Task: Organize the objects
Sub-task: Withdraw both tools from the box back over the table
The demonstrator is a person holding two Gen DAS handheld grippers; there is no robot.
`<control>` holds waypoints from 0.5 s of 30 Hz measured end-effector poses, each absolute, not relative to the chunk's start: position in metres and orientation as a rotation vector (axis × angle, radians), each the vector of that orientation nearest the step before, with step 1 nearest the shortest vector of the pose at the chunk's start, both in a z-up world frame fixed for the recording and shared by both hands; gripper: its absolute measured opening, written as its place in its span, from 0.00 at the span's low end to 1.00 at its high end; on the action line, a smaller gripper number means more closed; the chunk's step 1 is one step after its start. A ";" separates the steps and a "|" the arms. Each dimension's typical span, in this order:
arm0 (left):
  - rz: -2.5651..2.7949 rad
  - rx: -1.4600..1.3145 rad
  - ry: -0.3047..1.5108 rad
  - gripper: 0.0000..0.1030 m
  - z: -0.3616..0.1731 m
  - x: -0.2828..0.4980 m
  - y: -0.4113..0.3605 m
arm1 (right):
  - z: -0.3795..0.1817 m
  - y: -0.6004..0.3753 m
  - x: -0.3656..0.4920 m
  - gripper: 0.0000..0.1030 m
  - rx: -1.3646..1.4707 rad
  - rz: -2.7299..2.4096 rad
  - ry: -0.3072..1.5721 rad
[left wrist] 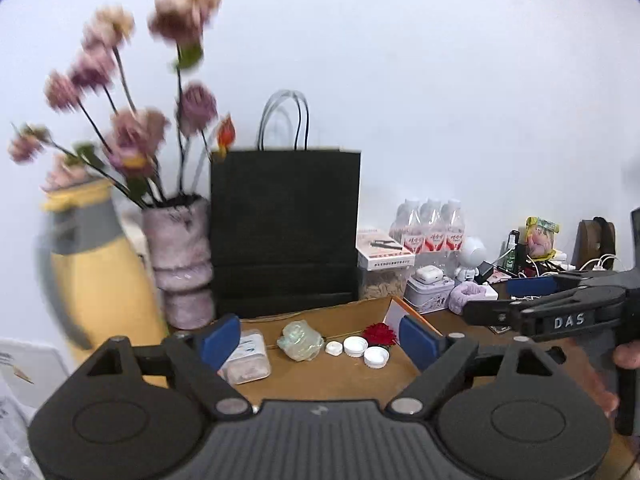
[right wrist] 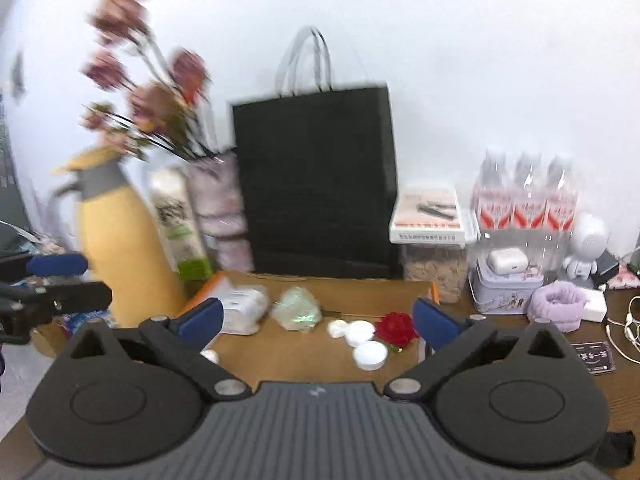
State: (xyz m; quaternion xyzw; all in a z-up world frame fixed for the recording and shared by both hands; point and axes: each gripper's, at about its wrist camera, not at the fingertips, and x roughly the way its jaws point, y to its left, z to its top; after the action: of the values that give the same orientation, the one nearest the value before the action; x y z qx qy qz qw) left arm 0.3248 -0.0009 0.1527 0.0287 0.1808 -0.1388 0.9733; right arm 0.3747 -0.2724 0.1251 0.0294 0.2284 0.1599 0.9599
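A: What room do I have on the counter (right wrist: 320,364)?

B: Bare wood in front of both of my hand-held grippers. Back edge is walled off by the black paper bag (right wrist: 316,180), w/ the yellow jug (right wrist: 124,240) and flower vase (left wrist: 180,256) on its left. Right side is crowded: water bottles (right wrist: 524,204), tin box (right wrist: 506,288), purple band (right wrist: 556,304).

A: And the small stuff?

B: Mid-counter, in a row: clear tub (left wrist: 246,354), crumpled wrap (left wrist: 300,340), three white caps (left wrist: 356,346), red flower (left wrist: 379,334) (caps touching or nearly so).

A: Grippers?

B: Left hand-held gripper (left wrist: 320,338) is spread wide, nothing betw. the blue pads, pointing slightly down at the row. Right hand-held gripper (right wrist: 318,320) is also wide apart and empty; from the left view it reaches in level at the right edge, a hand (left wrist: 628,354) on its handle.
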 end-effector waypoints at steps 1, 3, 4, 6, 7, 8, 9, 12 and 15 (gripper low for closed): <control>-0.267 0.069 0.346 0.85 0.152 0.306 -0.002 | 0.129 -0.274 0.361 1.00 0.060 0.312 0.456; -0.259 0.086 0.310 0.89 0.148 0.268 -0.003 | 0.134 -0.278 0.321 1.00 0.066 0.324 0.428; -0.267 0.096 0.293 0.90 0.145 0.247 -0.004 | 0.134 -0.280 0.298 1.00 0.069 0.342 0.406; -0.288 0.107 0.269 0.93 0.138 0.214 -0.006 | 0.128 -0.282 0.257 1.00 0.027 0.364 0.354; -0.290 0.106 0.268 0.93 0.134 0.197 -0.006 | 0.124 -0.282 0.241 1.00 0.005 0.346 0.337; -0.289 0.097 0.274 0.93 0.132 0.184 -0.004 | 0.117 -0.280 0.220 1.00 -0.027 0.299 0.333; -0.283 0.084 0.274 0.94 0.129 0.170 -0.002 | 0.113 -0.279 0.205 1.00 -0.054 0.265 0.337; -0.259 0.052 0.270 0.97 0.117 0.126 0.008 | 0.097 -0.275 0.154 1.00 -0.103 0.242 0.317; -0.241 0.044 0.288 0.97 0.108 0.092 0.017 | 0.080 -0.272 0.115 1.00 -0.161 0.264 0.311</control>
State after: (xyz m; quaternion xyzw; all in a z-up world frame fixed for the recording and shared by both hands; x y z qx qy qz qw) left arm 0.0922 0.0175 0.1084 0.0217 0.1430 -0.1195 0.9822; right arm 0.1149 -0.2715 0.0796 -0.0798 0.1541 0.1308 0.9761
